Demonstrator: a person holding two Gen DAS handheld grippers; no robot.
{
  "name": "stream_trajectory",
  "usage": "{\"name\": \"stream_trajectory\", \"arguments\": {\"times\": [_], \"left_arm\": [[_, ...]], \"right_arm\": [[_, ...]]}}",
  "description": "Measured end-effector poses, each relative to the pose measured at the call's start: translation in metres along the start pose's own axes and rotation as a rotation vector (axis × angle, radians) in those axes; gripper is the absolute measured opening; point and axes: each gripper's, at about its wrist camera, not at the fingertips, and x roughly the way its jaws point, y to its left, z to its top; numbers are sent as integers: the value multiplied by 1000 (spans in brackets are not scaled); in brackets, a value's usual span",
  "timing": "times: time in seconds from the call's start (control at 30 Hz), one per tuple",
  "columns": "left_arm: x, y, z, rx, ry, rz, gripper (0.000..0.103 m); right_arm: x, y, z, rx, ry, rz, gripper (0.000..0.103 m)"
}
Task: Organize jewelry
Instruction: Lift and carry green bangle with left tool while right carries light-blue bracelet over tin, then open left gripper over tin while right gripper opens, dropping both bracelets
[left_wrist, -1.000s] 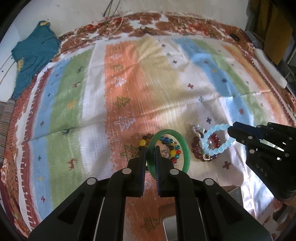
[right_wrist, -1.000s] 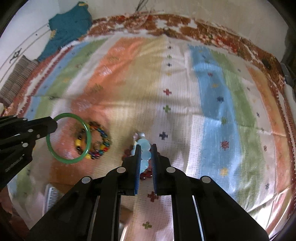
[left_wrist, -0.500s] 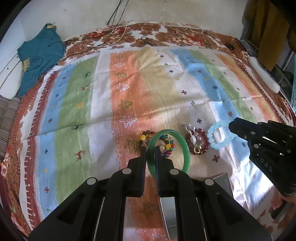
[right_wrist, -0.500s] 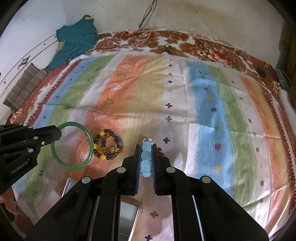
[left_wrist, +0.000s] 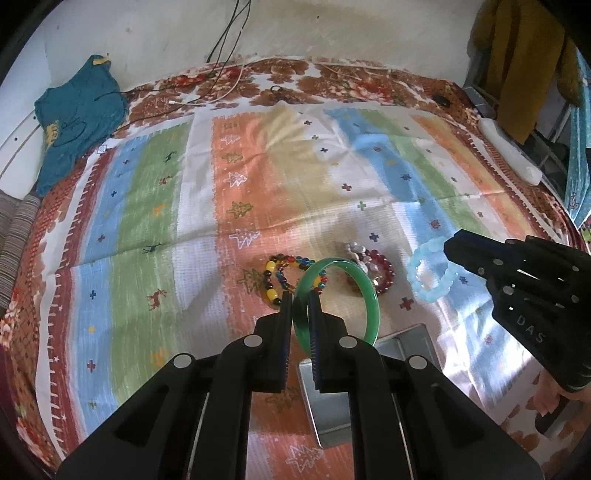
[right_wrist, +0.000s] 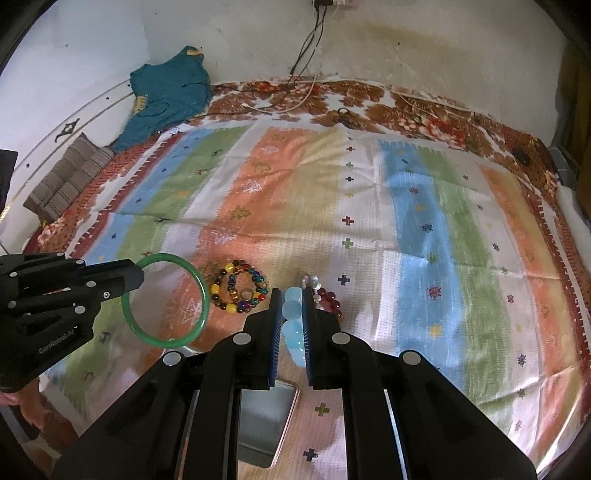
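Observation:
My left gripper (left_wrist: 300, 298) is shut on a green bangle (left_wrist: 371, 301), lifted above the striped cloth; from the right wrist view the bangle (right_wrist: 168, 301) hangs at that gripper's tip (right_wrist: 138, 275). My right gripper (right_wrist: 290, 295) is shut on a pale blue bead bracelet (right_wrist: 291, 321), also raised; in the left wrist view that bracelet (left_wrist: 430, 275) hangs from the right gripper's tip (left_wrist: 448, 247). A multicoloured bead bracelet (right_wrist: 240, 288) and a dark red bead bracelet (right_wrist: 330, 299) lie on the cloth. A metal tin (left_wrist: 332, 398) sits below both grippers.
The striped cloth (left_wrist: 258, 166) covers a floral bedspread (right_wrist: 424, 114). A teal garment (left_wrist: 77, 114) lies at the far left corner, with cables (right_wrist: 295, 99) along the back wall. A striped cushion (right_wrist: 66, 177) lies at the left edge. A white bar (left_wrist: 509, 158) lies at the right edge.
Both grippers have risen and drawn back from the cloth, carrying the green bangle and the blue bracelet. The blue bracelet has come off the red one. The metal tin has come into view below.

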Motion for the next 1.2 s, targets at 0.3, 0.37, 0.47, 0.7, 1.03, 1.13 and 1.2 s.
{"name": "stream_trajectory", "arguments": {"times": [0.3, 0.37, 0.47, 0.7, 1.03, 1.13, 1.2], "left_arm": [[-16, -8, -16, 12, -21, -17, 8], [-20, -10, -20, 16, -26, -23, 8], [-25, -14, -27, 25, -33, -23, 8], [-30, -16, -40, 40, -32, -12, 8], [-30, -16, -54, 38, -7, -27, 9], [-24, -10, -53, 11, 11, -10, 18], [-26, -4, -52, -6, 2, 9, 19]], "right_arm": [[-19, 12, -14, -23, -19, 22, 12], [-22, 15, -18, -28, -20, 26, 12], [-28, 17, -24, -31, -23, 32, 12], [-36, 26, -41, -40, -17, 43, 12], [-38, 23, -52, -12, -5, 53, 12], [-35, 15, -52, 11, 7, 20, 21], [-33, 8, -51, 26, 11, -5, 30]]}}
